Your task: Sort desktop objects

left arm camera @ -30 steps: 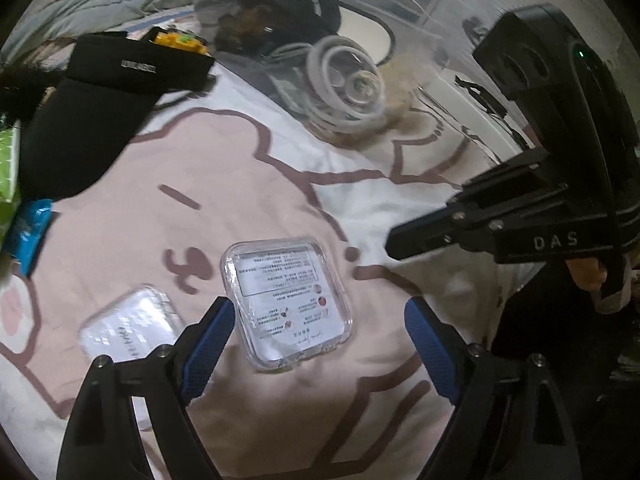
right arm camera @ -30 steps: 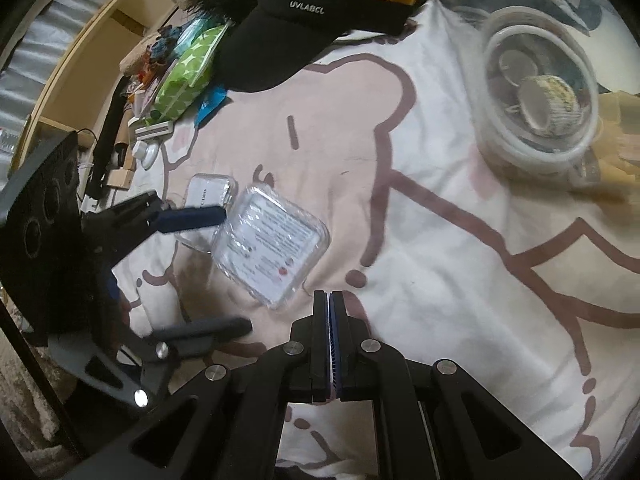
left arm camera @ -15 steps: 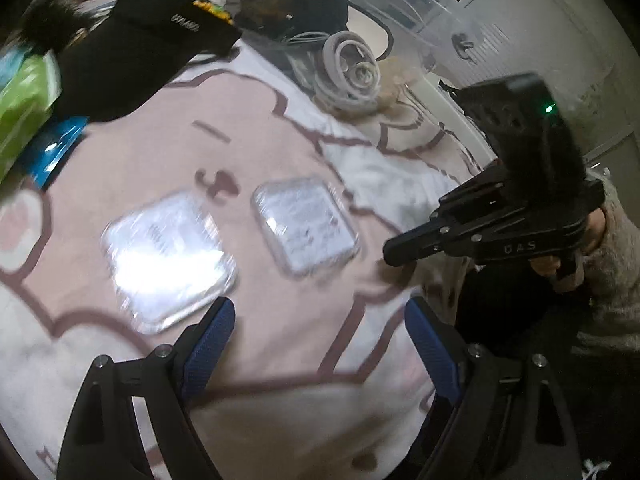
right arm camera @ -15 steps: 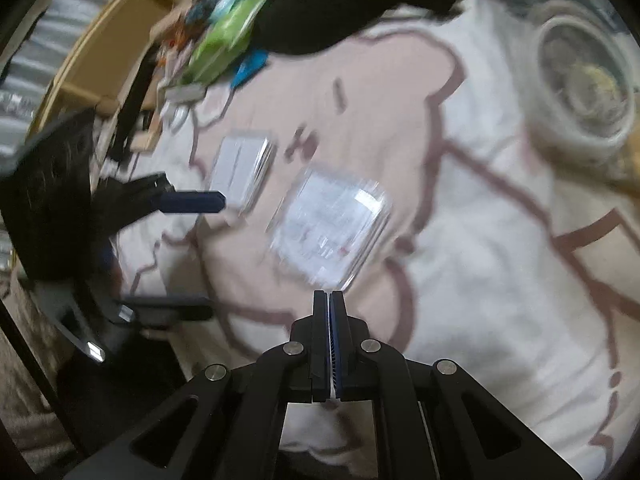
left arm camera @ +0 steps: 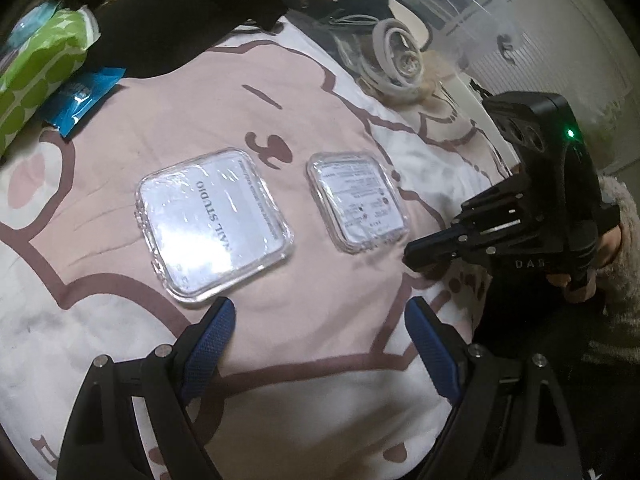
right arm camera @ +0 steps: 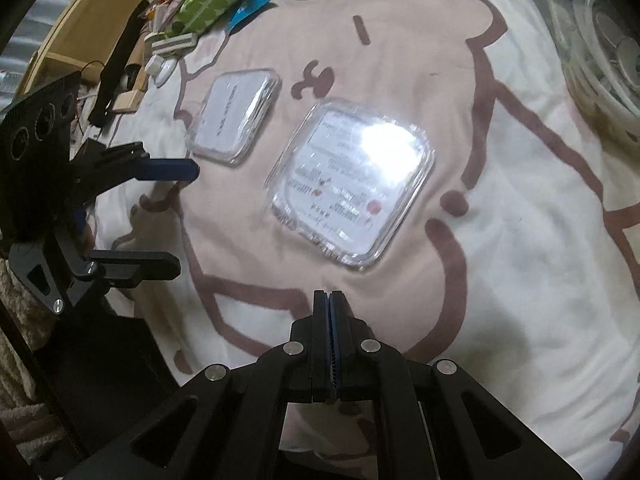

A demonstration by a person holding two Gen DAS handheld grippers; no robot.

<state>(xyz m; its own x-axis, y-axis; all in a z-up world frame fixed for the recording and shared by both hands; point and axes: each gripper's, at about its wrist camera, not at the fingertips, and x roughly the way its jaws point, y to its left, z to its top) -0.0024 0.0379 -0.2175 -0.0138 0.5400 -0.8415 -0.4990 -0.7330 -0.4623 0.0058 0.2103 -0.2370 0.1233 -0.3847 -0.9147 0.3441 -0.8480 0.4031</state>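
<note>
Left gripper (left arm camera: 320,320) spread wide and empty at lower centre, NAIL STUDIO case (left arm camera: 214,224) just above its left finger, smaller clear case (left arm camera: 357,202) upper right, right gripper (right arm camera: 328,308) clenched, empty.

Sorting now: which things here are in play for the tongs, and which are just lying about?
In play:
NAIL STUDIO case, nearest the open left tongs
printed-label case, ahead of the shut right tongs

Lying about:
black visor
green dotted pack
blue packet
clear tub
</note>
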